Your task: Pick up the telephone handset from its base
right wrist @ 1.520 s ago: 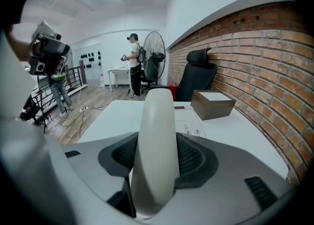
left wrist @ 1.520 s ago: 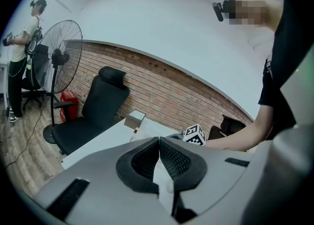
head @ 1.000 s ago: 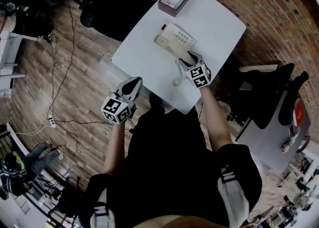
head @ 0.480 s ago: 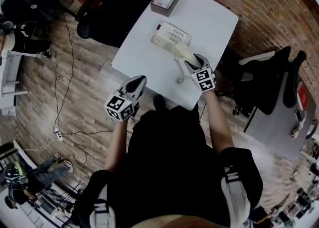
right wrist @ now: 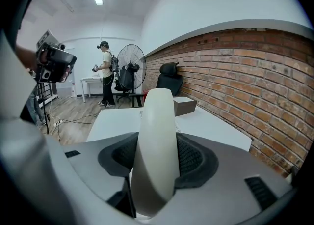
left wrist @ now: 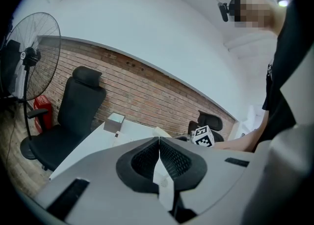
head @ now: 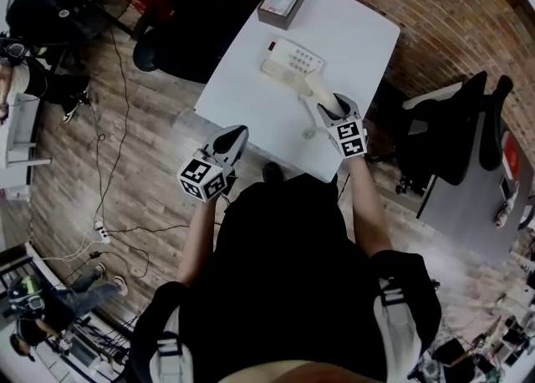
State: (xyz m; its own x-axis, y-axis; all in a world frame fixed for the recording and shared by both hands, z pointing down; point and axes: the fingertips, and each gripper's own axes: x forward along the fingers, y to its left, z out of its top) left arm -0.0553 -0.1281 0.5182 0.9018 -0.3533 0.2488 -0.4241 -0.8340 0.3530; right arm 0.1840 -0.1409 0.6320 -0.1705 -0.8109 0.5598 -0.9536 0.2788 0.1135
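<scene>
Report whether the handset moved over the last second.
Yes: the handset, in the right tool, has drawn away from the phone base, toward lower right.

My white table (head: 242,97) carries the telephone base (head: 292,58) near its middle. A small grey box (head: 282,3) with a green top sits at twelve o'clock from the base, and the coiled cord (head: 308,130) lies at five o'clock.
</scene>
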